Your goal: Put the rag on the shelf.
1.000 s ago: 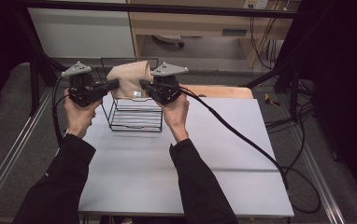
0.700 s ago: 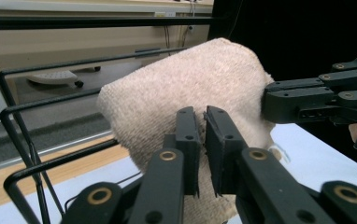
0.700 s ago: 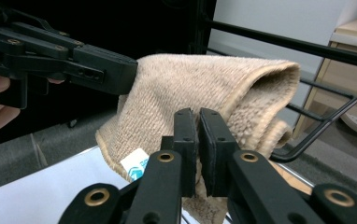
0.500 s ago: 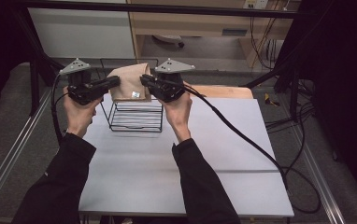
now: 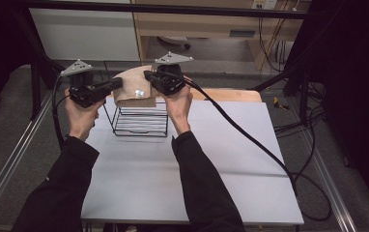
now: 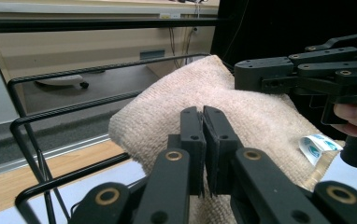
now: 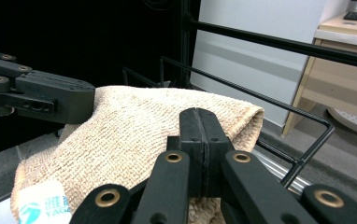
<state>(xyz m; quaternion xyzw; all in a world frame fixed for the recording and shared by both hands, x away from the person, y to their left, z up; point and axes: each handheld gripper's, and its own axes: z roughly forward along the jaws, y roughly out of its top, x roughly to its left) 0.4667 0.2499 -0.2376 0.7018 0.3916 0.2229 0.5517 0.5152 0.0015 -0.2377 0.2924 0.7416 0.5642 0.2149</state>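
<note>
A beige towel (image 5: 130,87) with a small white label (image 5: 140,93) hangs between my two grippers, above a black wire basket (image 5: 141,121). My left gripper (image 5: 120,83) is shut on the towel's left edge; in the left gripper view its jaws (image 6: 202,112) pinch the cloth (image 6: 260,116). My right gripper (image 5: 146,75) is shut on the right edge, and its jaws have just closed tight again on the cloth. In the right gripper view the jaws (image 7: 198,114) press into the towel (image 7: 130,135), with the left gripper (image 7: 90,100) on the far side.
The basket stands at the back of a white table (image 5: 221,159). A wooden board (image 5: 231,94) lies behind it. The right gripper's black cable (image 5: 250,140) trails across the table to the right edge. A metal frame rail (image 5: 8,164) runs along the left.
My right gripper has risen a little with its edge of the towel. The left gripper has stayed where it was.
</note>
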